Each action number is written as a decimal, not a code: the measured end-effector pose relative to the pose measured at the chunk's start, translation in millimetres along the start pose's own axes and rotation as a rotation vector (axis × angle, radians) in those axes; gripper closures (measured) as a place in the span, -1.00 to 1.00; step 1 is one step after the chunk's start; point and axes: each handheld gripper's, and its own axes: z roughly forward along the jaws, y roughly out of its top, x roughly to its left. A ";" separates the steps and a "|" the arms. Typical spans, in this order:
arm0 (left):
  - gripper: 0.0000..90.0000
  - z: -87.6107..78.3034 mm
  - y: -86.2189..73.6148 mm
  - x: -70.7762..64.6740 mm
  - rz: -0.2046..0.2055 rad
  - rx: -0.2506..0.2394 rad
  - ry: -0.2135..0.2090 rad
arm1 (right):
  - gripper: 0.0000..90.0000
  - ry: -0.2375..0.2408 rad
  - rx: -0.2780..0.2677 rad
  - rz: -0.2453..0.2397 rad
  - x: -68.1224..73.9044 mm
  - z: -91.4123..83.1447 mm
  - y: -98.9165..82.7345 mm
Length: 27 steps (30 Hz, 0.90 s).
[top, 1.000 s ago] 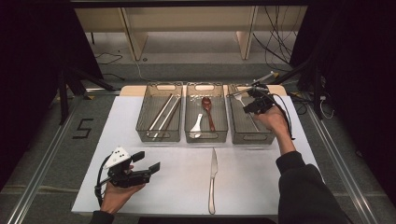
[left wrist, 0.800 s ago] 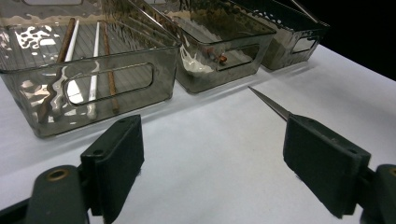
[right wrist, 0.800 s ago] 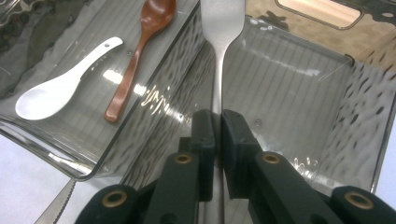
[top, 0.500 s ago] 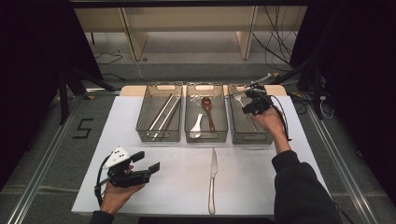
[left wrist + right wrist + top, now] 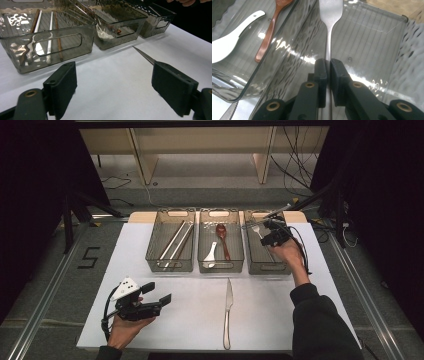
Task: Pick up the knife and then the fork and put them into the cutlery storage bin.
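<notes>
My right gripper (image 5: 266, 233) is shut on the handle of a metal fork (image 5: 255, 227) and holds it over the right-hand clear bin (image 5: 269, 268). In the right gripper view the black jaws (image 5: 328, 63) pinch the thin handle, and the fork (image 5: 329, 15) points away above the bin floor. My left gripper (image 5: 156, 302) rests in the person's hand at the table's front left, open with nothing in it. In the left gripper view it (image 5: 115, 77) stands open, its pads (image 5: 63, 85) wide apart above the white tabletop.
A table knife (image 5: 227, 312) lies on the white mat in front of the middle bin, its tip (image 5: 146, 55) near my left gripper. The middle bin (image 5: 202, 265) holds a white spoon (image 5: 210, 254) and a wooden spoon (image 5: 222, 241). The left bin (image 5: 152, 262) holds chopsticks (image 5: 176, 241).
My right gripper has drifted slightly down over the right bin with the fork still held. The left gripper has stayed put.
</notes>
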 end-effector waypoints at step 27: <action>-0.56 -0.5 -0.1 -0.5 -0.001 0.002 0.004 | -0.04 0.145 -0.117 -0.126 50.6 -36.0 -30.6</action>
